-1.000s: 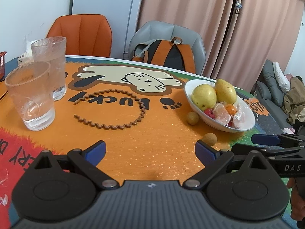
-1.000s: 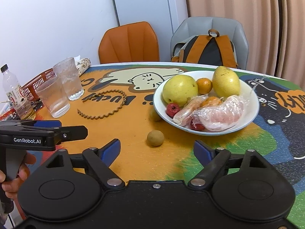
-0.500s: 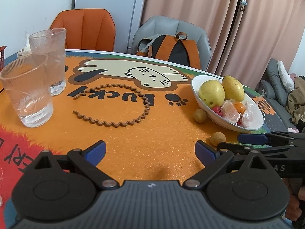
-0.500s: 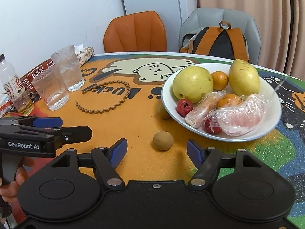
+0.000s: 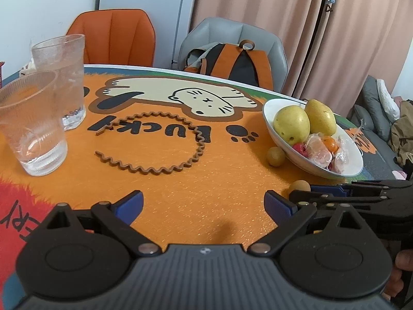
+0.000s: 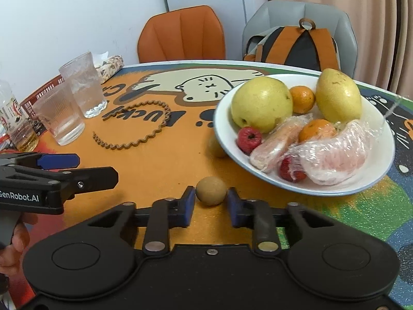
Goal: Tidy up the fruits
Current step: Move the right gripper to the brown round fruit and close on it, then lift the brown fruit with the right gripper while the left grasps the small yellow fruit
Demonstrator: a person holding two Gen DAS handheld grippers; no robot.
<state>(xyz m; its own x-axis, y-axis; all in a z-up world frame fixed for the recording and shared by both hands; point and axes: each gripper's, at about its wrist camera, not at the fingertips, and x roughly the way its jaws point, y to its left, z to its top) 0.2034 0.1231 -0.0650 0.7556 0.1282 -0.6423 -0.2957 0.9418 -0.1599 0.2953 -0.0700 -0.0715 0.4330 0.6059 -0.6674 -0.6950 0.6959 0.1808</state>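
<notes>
Table (image 6: 160, 165) showing orange cover with cream cartoon cat (image 6: 206, 87) and dark lettering, going green and blue on the right. White bowl (image 6: 382, 165) carrying two yellow-green pears (image 6: 260, 103), oranges (image 6: 302, 98), red fruits (image 6: 249, 139). Tan round fruit (image 6: 211, 190) sitting between blue fingers (image 6: 188, 206). Brown zigzag ring (image 5: 155, 144) lying left. Orange chair (image 6: 180, 33), grey chair (image 6: 299, 15) standing far.

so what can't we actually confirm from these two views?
- Right gripper contact with the brown fruit: pads flank it, a gap may remain; in the left wrist view the gripper covers it.
- Second small fruit: half behind the bowl rim.
- Bottle label: cut off, too small.
</notes>
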